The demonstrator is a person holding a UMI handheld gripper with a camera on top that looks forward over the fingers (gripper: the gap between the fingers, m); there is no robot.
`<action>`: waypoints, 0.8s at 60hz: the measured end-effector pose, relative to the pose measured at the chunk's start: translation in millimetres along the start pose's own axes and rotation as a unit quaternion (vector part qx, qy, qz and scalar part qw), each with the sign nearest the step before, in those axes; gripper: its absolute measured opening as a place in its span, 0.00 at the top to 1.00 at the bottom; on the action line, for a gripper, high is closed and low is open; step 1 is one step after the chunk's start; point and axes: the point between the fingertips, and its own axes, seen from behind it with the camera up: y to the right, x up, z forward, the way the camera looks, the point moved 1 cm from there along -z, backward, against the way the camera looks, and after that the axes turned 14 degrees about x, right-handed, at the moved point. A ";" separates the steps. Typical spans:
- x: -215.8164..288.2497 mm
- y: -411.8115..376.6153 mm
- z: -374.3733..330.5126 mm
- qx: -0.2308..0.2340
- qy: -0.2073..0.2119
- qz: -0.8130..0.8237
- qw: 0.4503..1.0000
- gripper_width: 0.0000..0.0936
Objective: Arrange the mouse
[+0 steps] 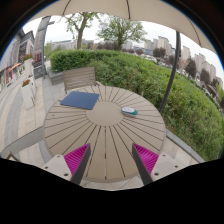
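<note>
— Pale wood, slatted, round: that is the table (100,135) stretching ahead of the tongs (111,160). What are the fingers at?

— Spread wide apart, with nothing between them but bare slats. The magenta pads (75,157) face each other across the gap, and neither touches anything.

— And the mouse?

— The mouse (129,111) lies well beyond the fingertips, past the table's middle and a little to the right finger's side, near the far rim. It looks light with a dark top.

— Anything near it?

— A blue mouse pad (81,100) lies flat beyond the left finger, well apart from the mouse. Behind it stands a wooden chair (79,77), and a green hedge (150,75) runs past the table's far side.
</note>
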 end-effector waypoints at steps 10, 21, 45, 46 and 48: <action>-5.8 25.6 12.2 -0.035 0.001 0.009 0.999 0.09; -18.1 75.2 49.3 -0.045 0.008 0.013 0.999 0.09; 23.2 158.5 152.4 -0.043 0.040 0.017 0.998 0.09; 24.9 160.4 158.5 -0.042 0.039 0.017 0.998 0.09; 27.9 164.6 170.6 -0.039 0.038 0.016 0.998 0.09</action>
